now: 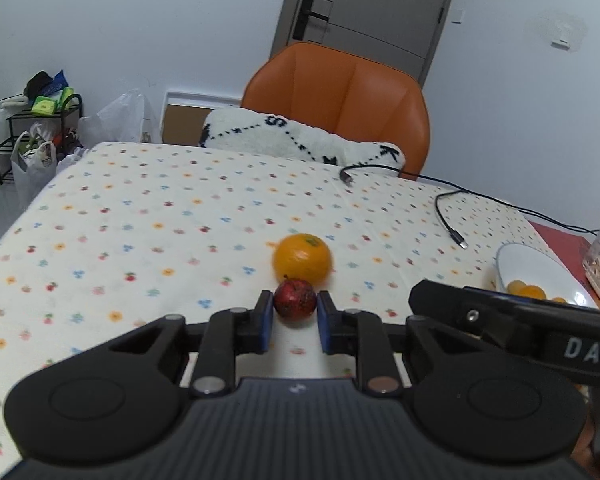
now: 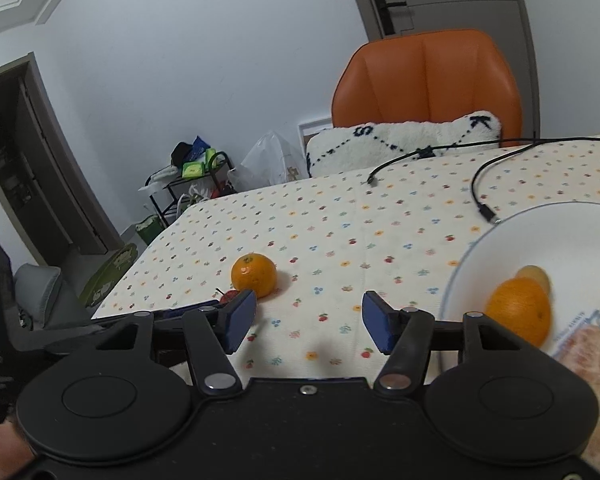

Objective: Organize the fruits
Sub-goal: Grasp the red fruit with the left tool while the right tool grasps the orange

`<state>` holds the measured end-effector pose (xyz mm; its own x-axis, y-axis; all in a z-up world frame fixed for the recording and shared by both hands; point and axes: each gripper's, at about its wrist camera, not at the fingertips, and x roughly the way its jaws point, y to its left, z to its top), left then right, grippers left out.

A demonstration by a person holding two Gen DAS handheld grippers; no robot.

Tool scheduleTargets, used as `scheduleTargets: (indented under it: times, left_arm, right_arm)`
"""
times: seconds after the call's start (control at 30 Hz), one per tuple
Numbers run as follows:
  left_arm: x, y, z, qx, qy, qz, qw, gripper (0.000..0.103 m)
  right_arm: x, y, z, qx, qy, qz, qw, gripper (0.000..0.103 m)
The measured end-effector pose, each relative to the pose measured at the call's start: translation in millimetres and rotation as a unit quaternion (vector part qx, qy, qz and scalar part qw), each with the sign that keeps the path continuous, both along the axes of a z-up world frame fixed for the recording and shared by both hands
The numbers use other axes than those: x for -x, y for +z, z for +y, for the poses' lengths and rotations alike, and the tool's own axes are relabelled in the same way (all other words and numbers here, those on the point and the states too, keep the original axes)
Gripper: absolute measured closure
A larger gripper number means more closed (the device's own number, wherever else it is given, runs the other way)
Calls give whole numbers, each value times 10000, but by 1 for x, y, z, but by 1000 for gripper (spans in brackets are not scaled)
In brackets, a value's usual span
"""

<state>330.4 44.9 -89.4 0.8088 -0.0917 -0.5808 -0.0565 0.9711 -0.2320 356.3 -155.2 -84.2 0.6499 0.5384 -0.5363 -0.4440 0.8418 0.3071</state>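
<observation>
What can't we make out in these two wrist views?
- Left wrist: plate half hidden behind the right gripper's body; fruit count unclear.
- Right wrist: small red fruit mostly hidden by the right gripper's blue pad.
- Right wrist: pale item on the plate is blurred and cut by the edge.
- Left wrist: left gripper pad contact on the red fruit is unclear.

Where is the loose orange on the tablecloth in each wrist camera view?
Left wrist view: the orange sits lower centre, just beyond the small red fruit between the left gripper jaws.
Right wrist view: the orange sits left of centre, just above the left blue pad.
Shared landmark: the orange chair behind the table.
</observation>
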Motion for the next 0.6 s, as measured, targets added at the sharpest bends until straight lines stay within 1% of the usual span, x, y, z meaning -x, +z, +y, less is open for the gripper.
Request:
scheduleTargets:
  times: [0.27, 0.6]
  left_arm:
    - [2, 5, 27, -48, 250, -40, 9997, 82]
    - [1, 2, 54, -77, 541, 1, 9985, 82]
  right_arm:
    - [-14, -2, 27, 112, 235, -22, 9997, 44]
    - [-29, -3, 64, 307, 442, -76, 9985, 44]
